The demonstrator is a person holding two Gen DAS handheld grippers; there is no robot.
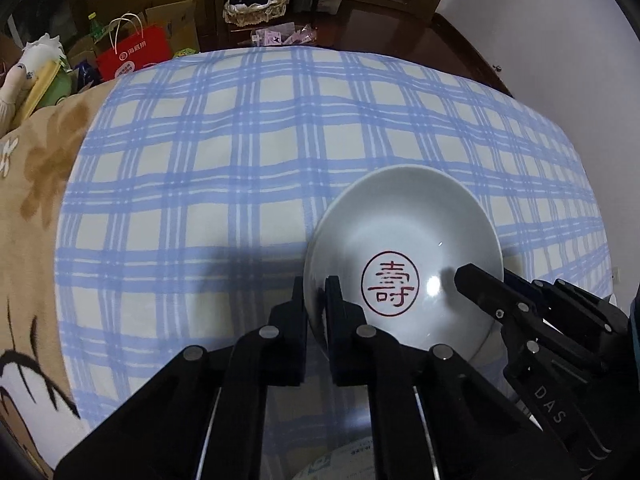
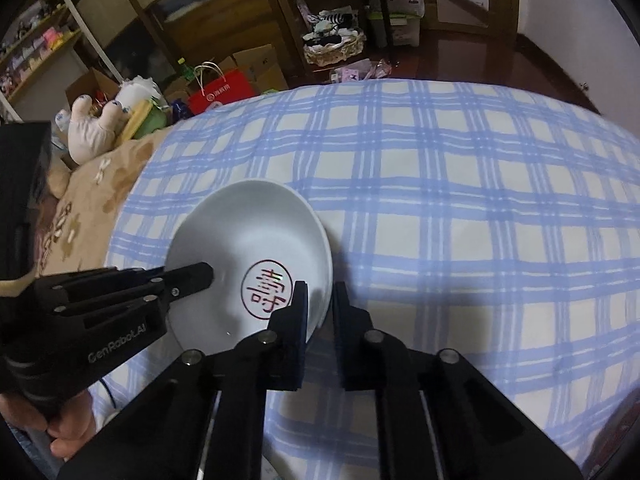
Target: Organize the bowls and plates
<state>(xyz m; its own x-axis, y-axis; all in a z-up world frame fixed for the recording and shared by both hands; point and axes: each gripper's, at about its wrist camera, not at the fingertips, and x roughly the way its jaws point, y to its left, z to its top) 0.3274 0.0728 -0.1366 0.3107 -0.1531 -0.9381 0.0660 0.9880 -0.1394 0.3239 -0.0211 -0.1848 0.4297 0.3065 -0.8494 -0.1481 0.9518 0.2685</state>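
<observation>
A shallow white bowl (image 1: 400,216) with a red round seal at its bottom sits on the blue checked cloth (image 1: 240,140). My left gripper (image 1: 316,292) is shut on the bowl's left rim, one finger inside and one outside. My right gripper (image 2: 320,300) is shut on the opposite rim of the same bowl (image 2: 248,228) in the same way. In the left wrist view the right gripper's inner finger (image 1: 476,284) reaches over the far rim. In the right wrist view the left gripper's inner finger (image 2: 192,276) lies inside the bowl, held by a hand (image 2: 68,432).
The checked cloth (image 2: 460,220) covers a wide soft surface, with a beige flowered blanket (image 1: 40,180) along its left side. Beyond it lie a red paper bag (image 1: 134,54), a plush toy (image 2: 92,128), cardboard boxes and a basket (image 1: 256,4) on dark wooden floor.
</observation>
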